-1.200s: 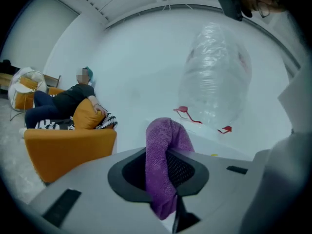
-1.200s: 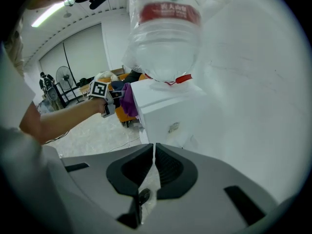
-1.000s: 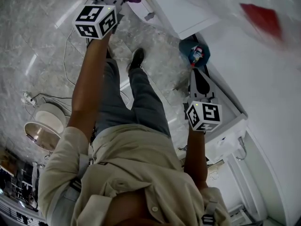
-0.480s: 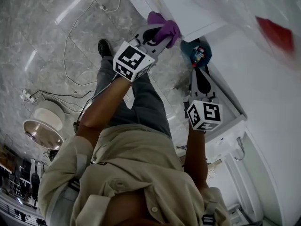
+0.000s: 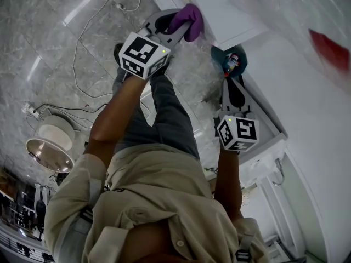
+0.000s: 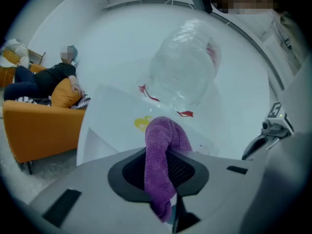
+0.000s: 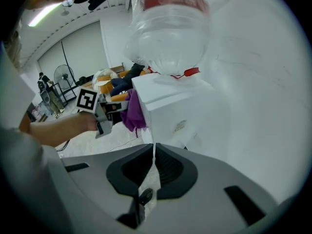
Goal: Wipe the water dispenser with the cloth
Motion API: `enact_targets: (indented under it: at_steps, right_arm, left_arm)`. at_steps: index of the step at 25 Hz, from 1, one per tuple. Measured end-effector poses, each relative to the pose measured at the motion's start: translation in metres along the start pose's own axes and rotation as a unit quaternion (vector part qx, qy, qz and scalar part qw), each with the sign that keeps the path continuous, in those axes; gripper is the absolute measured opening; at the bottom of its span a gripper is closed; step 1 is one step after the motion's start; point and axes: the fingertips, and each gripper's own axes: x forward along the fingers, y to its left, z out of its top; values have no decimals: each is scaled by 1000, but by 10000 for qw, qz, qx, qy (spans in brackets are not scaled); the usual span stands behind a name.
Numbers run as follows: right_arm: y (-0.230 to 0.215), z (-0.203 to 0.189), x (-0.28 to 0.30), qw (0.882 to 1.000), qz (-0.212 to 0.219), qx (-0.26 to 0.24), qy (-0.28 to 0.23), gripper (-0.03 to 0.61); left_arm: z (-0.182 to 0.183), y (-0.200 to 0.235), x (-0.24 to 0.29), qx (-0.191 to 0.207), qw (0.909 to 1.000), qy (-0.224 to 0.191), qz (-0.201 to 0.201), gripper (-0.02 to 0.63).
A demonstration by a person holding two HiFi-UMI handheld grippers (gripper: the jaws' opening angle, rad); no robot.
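The white water dispenser stands against the wall, with a clear water bottle upside down on top of it. My left gripper is shut on a purple cloth. It holds the cloth against the dispenser's front upper edge. In the left gripper view the cloth hangs folded between the jaws, in front of the dispenser's top. My right gripper hangs lower at the dispenser's side, shut with nothing in it. The right gripper view shows the dispenser, the bottle and the cloth.
A teal container sits on the floor by the dispenser's base. Cables and a round white appliance lie on the marble floor at the left. A person sits on an orange sofa beyond. The white wall is close at the right.
My left gripper swung in from the upper left to the dispenser with the cloth. It then slid a little up and left along the edge. The right gripper stayed still.
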Motion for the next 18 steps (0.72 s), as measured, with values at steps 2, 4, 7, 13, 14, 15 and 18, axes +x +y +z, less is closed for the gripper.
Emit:
enact_targets:
  at_steps: [2,4,7,13,14,15,18]
  right_arm:
    - [0,-1,0,10000,-8,15,17,28]
    - [0,-3,-1,10000,-20,26,37,28]
    - [2,-4,-2,10000,-27,34,54,28]
    - [6,-7,3,9999,-17,88,78,28]
    - [7,-7,4,9999,-12,91,69,28]
    - [9,-7,4,9999,-7,92,59,28]
    - [10,-6,6,9999,-29,105,59,28]
  left_arm:
    - [20,34,-2,131,9994,-109,295,86]
    - [37,69,-4,222,9977,-182,617,86]
    - [54,114,-6,224,9947,-213,980,86]
    - [62,135,-4,226,9940,-198,1053,86]
    - [60,131,-5,193,9944,-209,1018,86]
    - [58,126,-5,159,9949,-218,972,85]
    - [42,98,-2,8,9972,-189,723,86]
